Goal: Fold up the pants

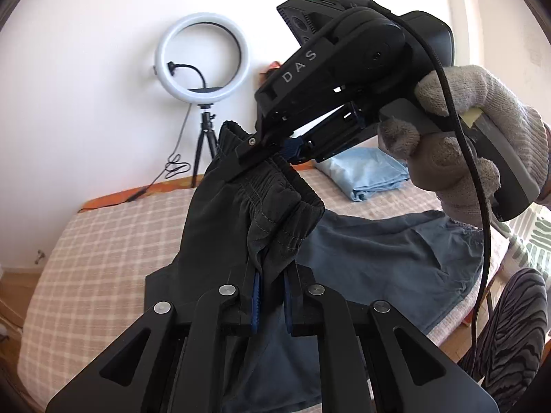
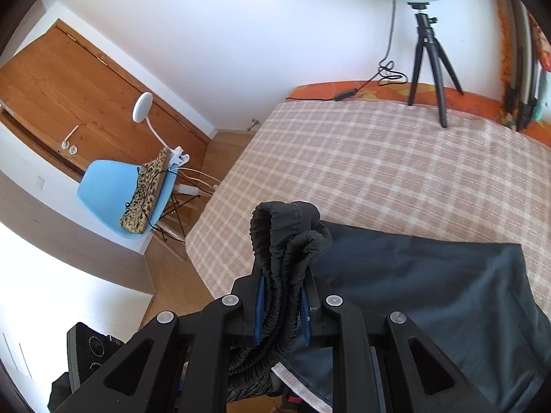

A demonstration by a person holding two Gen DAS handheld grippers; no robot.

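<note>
So that the dark grey elasticated-waist pants (image 1: 275,213) would hang straight above the checked beige bed (image 1: 103,241), I held my left gripper (image 1: 270,296) and right gripper (image 2: 281,304) clamped on their gathered waistband, legs trailing on the bed.

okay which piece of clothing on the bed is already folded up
The light blue garment at the far side of the bed: it lies as a neat folded stack, while the dark pants hang bunched from both grippers.

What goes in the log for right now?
left tool: shut on pants | right tool: shut on pants | waistband lifted over bed
</note>
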